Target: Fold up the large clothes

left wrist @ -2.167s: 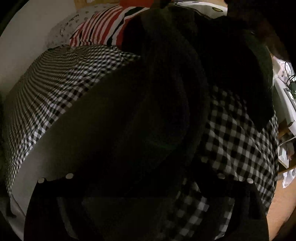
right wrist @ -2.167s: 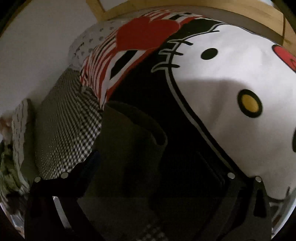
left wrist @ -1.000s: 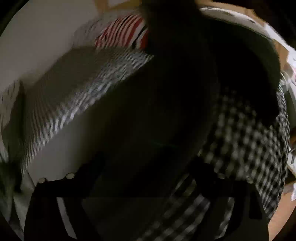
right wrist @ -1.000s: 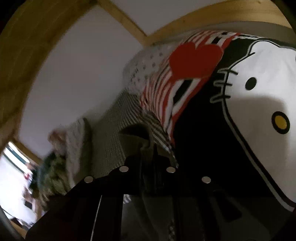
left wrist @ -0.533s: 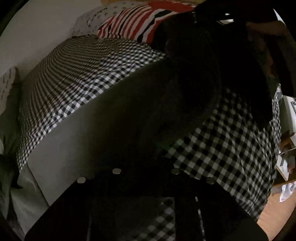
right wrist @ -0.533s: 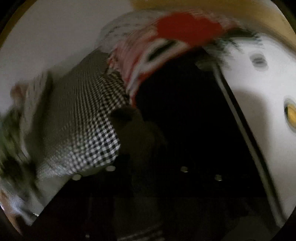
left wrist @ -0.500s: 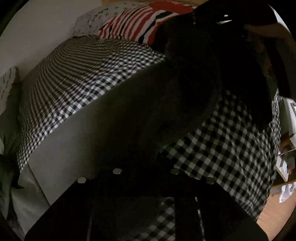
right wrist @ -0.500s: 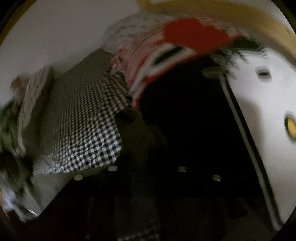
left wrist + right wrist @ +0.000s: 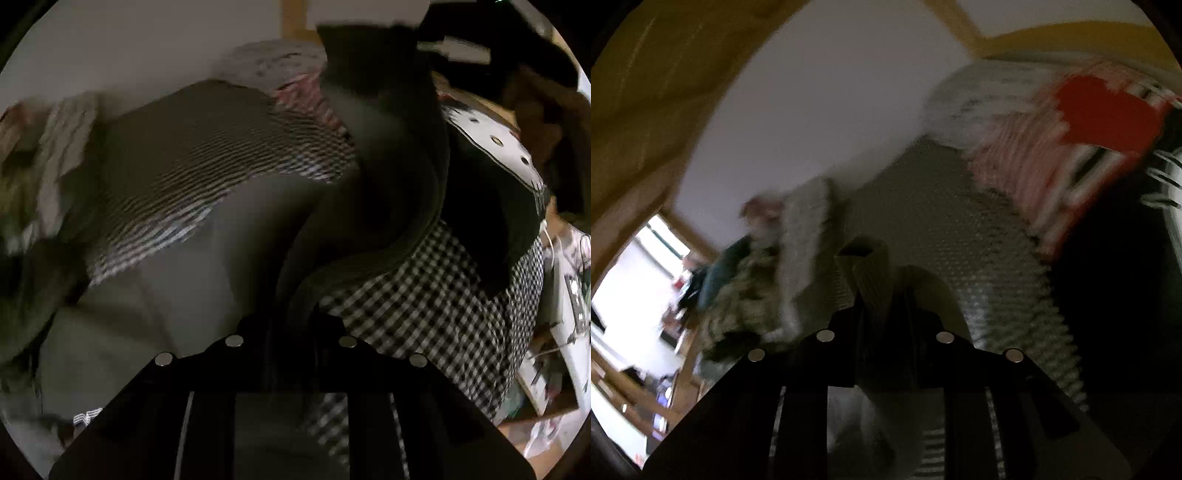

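A large grey-green garment [image 9: 258, 229] hangs over the checked bed cover [image 9: 443, 295], lifted between both grippers. My left gripper [image 9: 291, 325] is shut on a bunched fold of it, and the cloth runs up and away from the fingers in a twisted band toward the top of the left wrist view. In the blurred right wrist view, my right gripper [image 9: 882, 317] has its jaws closing on the garment's ribbed edge [image 9: 871, 277], which sticks up between the fingers. The rest of the garment is hidden below that gripper.
A red-striped pillow with a heart [image 9: 1100, 110] and a cartoon-cat blanket [image 9: 491, 147] lie at the head of the bed. A heap of other clothes [image 9: 746, 288] sits at the far left by the white wall. Cluttered furniture [image 9: 569, 295] stands right of the bed.
The left gripper went from open to shut on the garment and rose with it. The right gripper lifted its edge, and its view swung toward the wall and window.
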